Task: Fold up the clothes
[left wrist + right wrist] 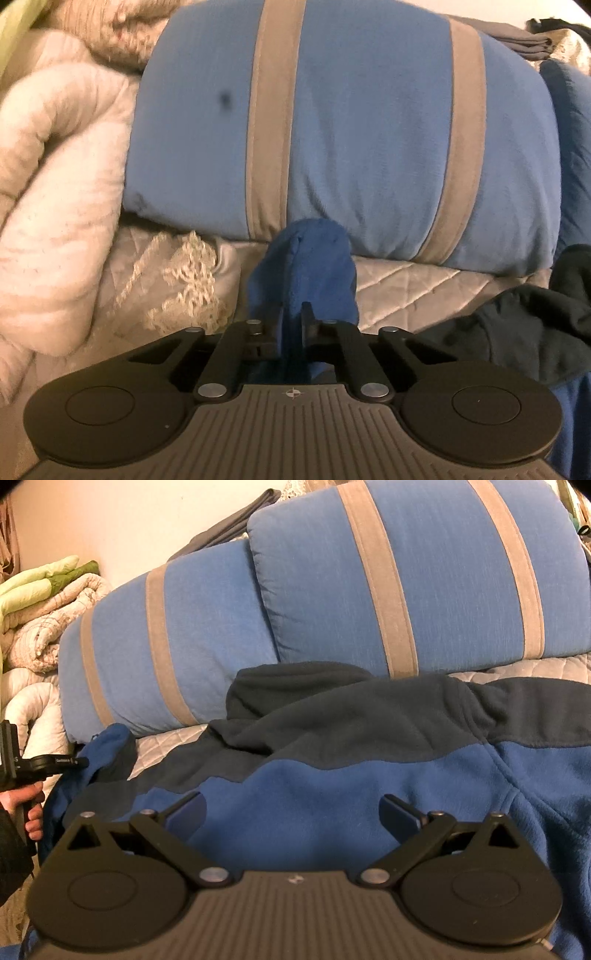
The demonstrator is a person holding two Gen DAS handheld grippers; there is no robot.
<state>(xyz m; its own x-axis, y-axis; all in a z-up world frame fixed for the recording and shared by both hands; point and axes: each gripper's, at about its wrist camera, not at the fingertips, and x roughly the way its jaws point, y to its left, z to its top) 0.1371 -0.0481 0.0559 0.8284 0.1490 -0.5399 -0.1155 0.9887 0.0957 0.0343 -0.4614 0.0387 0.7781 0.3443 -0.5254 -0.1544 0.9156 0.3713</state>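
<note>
1. Left gripper (293, 314) is clamped on a fold of blue fleece, the sleeve end (303, 266) of the fleece jacket (332, 801); the cloth bunches up just past its fingertips and hangs down between the two black arms.
2. Ahead of that gripper stands a blue cushion (351, 129) with grey stripes, its lower edge just behind the pinched cloth.
3. Below the cushion, on both sides of the held sleeve, lies a pale quilted cover (406, 284) with a lace pattern to the gripper's left.
4. Farther to the left of it is a rolled, cream-coloured quilt (62, 184); to its right the dark collar part (535, 332) of the jacket lies on the cover.
5. Right gripper (291, 812) hangs with its jaws spread wide and nothing between them, just above the blue body of the jacket; whether the fingertips touch the cloth cannot be told.
6. Beyond its fingertips the jacket's dark grey yoke and collar (332, 716) run across the view, with two striped blue cushions (424, 583) behind.
7. Far to the left of the right gripper, the other tool grips the sleeve, and a person's hand (27, 808) wraps around its handle.
8. Stacked bedding (40, 602), green and cream, lies far to the left behind it.
</note>
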